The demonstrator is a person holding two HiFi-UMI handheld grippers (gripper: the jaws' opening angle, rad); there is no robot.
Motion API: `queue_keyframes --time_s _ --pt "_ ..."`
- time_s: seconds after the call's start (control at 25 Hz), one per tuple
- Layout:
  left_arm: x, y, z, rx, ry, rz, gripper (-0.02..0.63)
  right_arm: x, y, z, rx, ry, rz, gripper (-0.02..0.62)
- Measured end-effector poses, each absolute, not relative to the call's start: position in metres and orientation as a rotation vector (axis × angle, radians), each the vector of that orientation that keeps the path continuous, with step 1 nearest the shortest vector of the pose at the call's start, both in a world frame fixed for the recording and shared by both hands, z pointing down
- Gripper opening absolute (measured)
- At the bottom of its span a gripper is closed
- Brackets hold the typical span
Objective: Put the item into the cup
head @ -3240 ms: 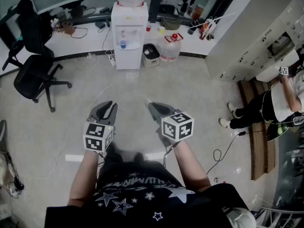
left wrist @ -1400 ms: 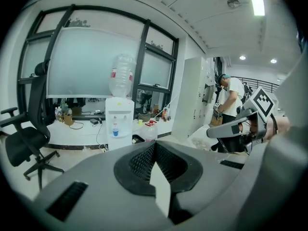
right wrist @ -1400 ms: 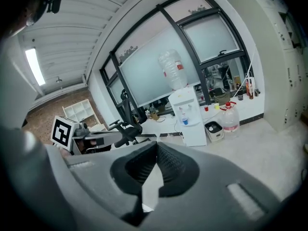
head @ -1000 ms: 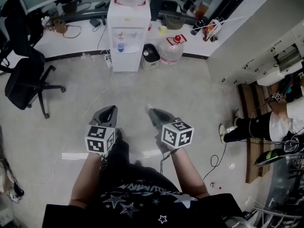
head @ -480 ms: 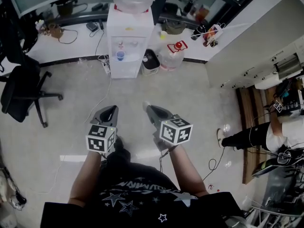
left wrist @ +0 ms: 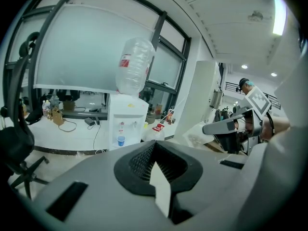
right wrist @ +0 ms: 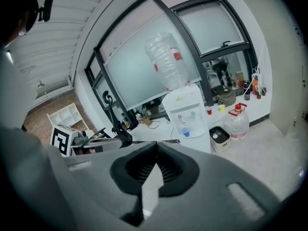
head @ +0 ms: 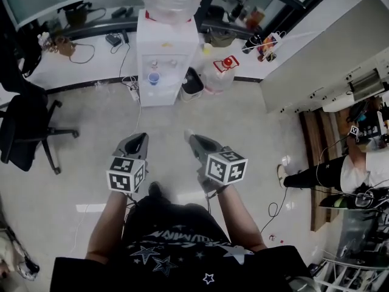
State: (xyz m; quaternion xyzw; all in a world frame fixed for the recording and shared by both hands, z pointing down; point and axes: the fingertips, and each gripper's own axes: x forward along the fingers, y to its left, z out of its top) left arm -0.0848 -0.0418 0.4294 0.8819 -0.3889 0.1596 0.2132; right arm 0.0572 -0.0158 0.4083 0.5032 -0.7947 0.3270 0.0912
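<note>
A small blue cup (head: pixel 153 78) sits in the tap recess of a white water dispenser (head: pixel 167 47) by the far wall; it also shows as the blue cup (left wrist: pixel 120 140) in the left gripper view and the blue cup (right wrist: pixel 185 131) in the right gripper view. My left gripper (head: pixel 141 136) and right gripper (head: pixel 188 134) are held side by side over the floor, well short of the dispenser. Both are shut, left gripper (left wrist: pixel 155 143) and right gripper (right wrist: pixel 156 146), with nothing between the jaws. No loose item to carry is visible.
A water jug with a red cap (head: pixel 220 72) and a black bin (head: pixel 191 83) stand right of the dispenser. An office chair (head: pixel 24 132) is at the left. A seated person (head: pixel 340 169) and white cabinets (head: pixel 328 47) are at the right. Cables lie on the floor.
The dispenser has drawn nearer and shifted slightly in view as the person walks toward it. Both grippers stay shut, held in front in the same pose.
</note>
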Motion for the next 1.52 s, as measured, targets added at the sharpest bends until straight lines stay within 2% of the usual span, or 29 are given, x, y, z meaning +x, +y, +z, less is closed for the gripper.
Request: queue_keyframes --time_s 0.48,0.96,1.52 --pt "-0.098 -0.047 0.446 2.415 -1.049 0.436 0.008 0.05 -0.01 0.43 1.506 -2.295 1.015 0.0" --pt "-0.12 -0.071 0.453 2.365 -1.136 0.444 0.008 0.036 -0.056 0.447 1.423 -2.339 1.024 0.0" --pt "-0.083 -0.143 0.472 2.336 -1.136 0.511 0.008 0.08 -0.139 0.471 1.439 -2.341 1.12 0.0"
